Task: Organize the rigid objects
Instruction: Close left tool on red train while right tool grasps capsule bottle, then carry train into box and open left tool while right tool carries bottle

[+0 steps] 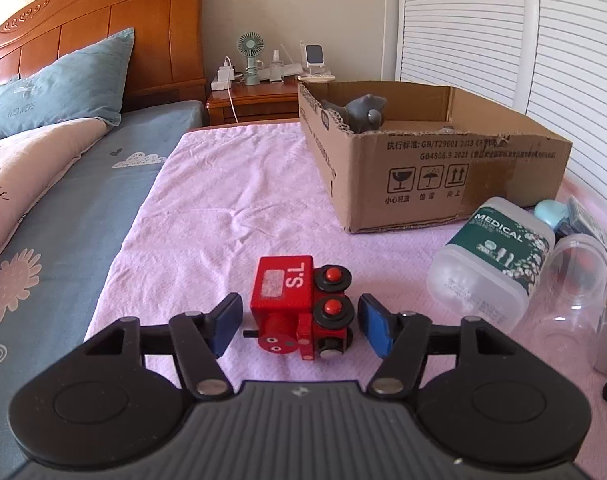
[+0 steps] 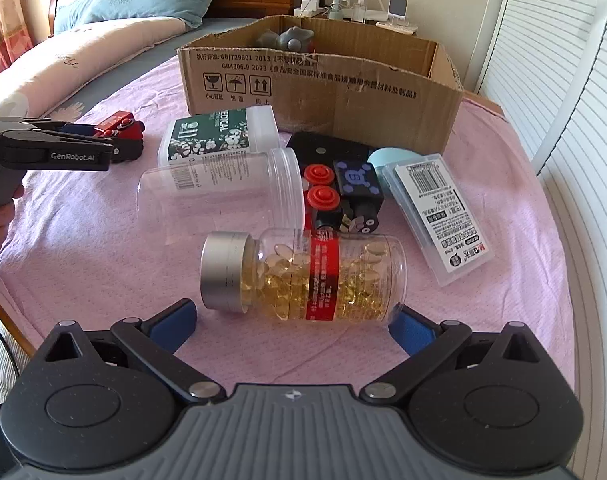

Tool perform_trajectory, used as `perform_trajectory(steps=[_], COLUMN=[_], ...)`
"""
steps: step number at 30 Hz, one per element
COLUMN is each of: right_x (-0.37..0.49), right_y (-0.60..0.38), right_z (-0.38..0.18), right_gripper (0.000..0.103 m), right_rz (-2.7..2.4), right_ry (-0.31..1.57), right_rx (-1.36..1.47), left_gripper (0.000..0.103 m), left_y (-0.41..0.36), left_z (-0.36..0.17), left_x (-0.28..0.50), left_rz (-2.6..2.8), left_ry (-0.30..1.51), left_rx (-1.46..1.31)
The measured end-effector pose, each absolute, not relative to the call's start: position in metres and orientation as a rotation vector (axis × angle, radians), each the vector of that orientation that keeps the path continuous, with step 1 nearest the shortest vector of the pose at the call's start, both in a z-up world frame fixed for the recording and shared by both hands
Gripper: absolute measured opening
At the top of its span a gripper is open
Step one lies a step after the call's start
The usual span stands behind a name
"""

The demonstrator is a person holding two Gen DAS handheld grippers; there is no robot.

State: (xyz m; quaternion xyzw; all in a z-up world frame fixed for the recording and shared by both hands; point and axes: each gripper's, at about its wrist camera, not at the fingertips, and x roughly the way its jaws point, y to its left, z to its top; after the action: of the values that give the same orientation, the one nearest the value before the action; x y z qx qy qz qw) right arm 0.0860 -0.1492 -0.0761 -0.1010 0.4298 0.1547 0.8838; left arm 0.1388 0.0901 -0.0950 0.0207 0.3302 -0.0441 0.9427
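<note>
A red toy train [image 1: 299, 304] lies on its side on the pink cloth [image 1: 231, 208]. My left gripper [image 1: 301, 326] straddles it, a blue pad on each side with a thin gap to the toy, so it is open. From the right wrist view the same train [image 2: 119, 124] shows past the left gripper [image 2: 103, 140]. My right gripper [image 2: 293, 326] is wide open just short of a capsule bottle [image 2: 303, 276] with a silver cap, lying on its side. A cardboard box [image 1: 443, 176] at the back holds a grey toy [image 1: 359, 114].
Right of the train lie a white "MEDICAL" jar [image 1: 491, 264], a clear empty jar [image 2: 223, 196], a black toy train with red wheels [image 2: 343, 196], a flat labelled case [image 2: 443, 216] and a pale blue object [image 2: 387, 158]. Bedding and a pillow [image 1: 59, 88] lie left.
</note>
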Motion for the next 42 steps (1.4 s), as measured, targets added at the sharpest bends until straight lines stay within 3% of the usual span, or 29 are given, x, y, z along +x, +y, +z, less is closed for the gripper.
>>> perform_trajectory(steps=[3,17,21,24,42], right_x=[0.088,0.103,0.102,0.102,0.104], right_y=[-0.148,-0.140,-0.141,-0.143,-0.167], right_z=[-0.073,-0.072,-0.071,-0.070,-0.044], right_gripper=[0.103,0.102,0.097,0.097,0.096], right_rz=[0.312,0.266,0.258,0.253,0.312], right_ry=[0.883,0.889,0.894,0.897,0.903], right_rx=[-0.202,-0.197,-0.215,-0.211,-0.212], left_gripper=[0.074,0.074,0.069,0.051,0.048], left_y=[0.091,0.085,0.087,0.087,0.086], left_z=[-0.096,-0.095,-0.094,-0.091,-0.048], left_x=[0.141,0.143,0.145,0.146,0.144], left_rz=[-0.078,-0.073,-0.097,-0.125,-0.281], left_ry=[0.668,0.668,0.677,0.685,0.763], left_rx=[0.057,0.075,0.070,0.075,0.167])
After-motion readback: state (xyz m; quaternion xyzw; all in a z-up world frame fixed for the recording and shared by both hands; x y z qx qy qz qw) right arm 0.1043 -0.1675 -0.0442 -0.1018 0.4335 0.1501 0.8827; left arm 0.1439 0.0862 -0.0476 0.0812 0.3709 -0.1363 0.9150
